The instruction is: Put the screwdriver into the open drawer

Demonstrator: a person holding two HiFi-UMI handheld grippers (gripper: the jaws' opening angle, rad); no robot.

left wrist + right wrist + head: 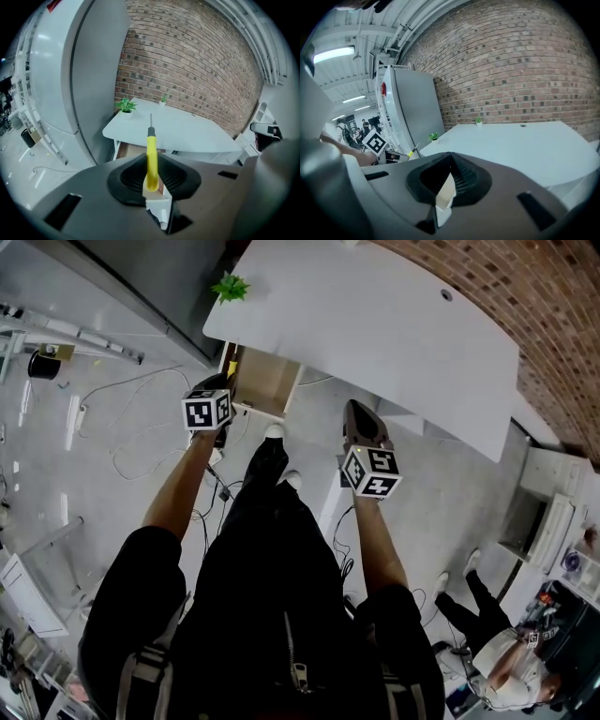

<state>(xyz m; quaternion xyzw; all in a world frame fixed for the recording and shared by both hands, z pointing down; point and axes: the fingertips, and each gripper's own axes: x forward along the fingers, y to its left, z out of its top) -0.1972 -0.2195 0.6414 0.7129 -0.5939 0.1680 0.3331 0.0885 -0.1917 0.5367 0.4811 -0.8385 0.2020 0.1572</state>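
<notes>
Under the left end of the white worktop (375,324), the open drawer (267,381) shows its bare brown floor, and the left tongs (225,388) hover right at its near edge. They are clenched on the yellow handle of the screwdriver (151,145), gripping it low down. The tool's long axis runs along the line the tongs point: the dark shaft leads forward and up, over the drawer's mouth and toward the worktop's edge. Seen along the left tongs, the drawer lies straight ahead and just below the tip, so the coming move looks like a short push forward and a dip before letting go. The right tongs (450,159) are closed with nothing between them, off to the drawer's right and clearly farther from it, so the left hand is the one placed to finish.
</notes>
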